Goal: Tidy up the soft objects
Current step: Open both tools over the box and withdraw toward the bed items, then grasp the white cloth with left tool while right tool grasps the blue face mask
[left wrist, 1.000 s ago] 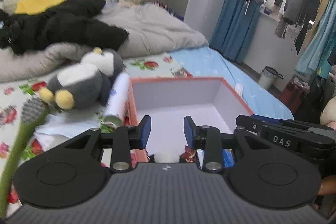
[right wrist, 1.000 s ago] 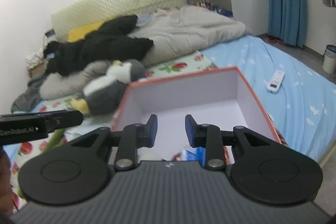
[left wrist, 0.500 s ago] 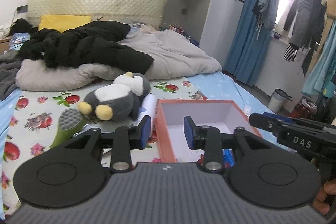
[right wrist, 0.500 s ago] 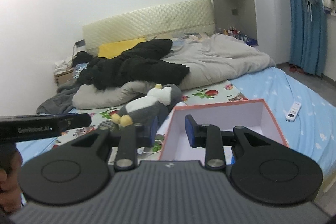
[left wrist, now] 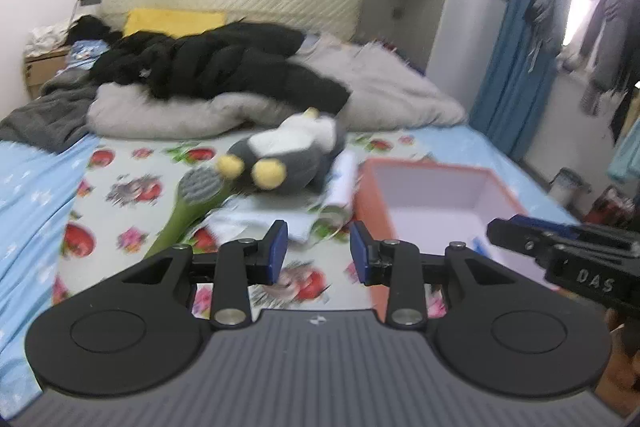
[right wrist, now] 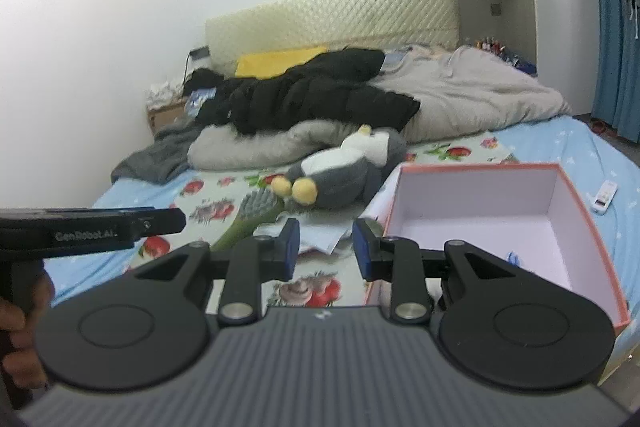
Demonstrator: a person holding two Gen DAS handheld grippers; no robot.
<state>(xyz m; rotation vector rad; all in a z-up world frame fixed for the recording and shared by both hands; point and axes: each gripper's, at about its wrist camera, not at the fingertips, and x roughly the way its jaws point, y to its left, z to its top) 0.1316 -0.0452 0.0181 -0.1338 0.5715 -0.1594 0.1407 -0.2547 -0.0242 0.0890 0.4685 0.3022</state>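
Observation:
A grey and white penguin plush (left wrist: 286, 157) (right wrist: 344, 169) with yellow feet lies on the flowered sheet, left of an open orange box (left wrist: 434, 203) (right wrist: 500, 215) with a pale lilac inside. A green brush (left wrist: 192, 199) (right wrist: 250, 213) and a white roll (left wrist: 340, 183) lie beside the plush, over a light blue cloth (left wrist: 256, 223). My left gripper (left wrist: 319, 255) is open and empty, held back from the plush. My right gripper (right wrist: 325, 249) is open and empty, near the box's front left corner.
A black jacket (left wrist: 216, 63) lies on a grey duvet (left wrist: 384, 95) at the head of the bed, with a yellow pillow (left wrist: 172, 21) behind. A white remote (right wrist: 604, 195) lies right of the box. Blue curtains (left wrist: 516, 55) and hanging clothes are at the right.
Both grippers have pulled back and swung left, away from the box; the plush and brush now sit nearer the middle of both views. Both stay open and empty.

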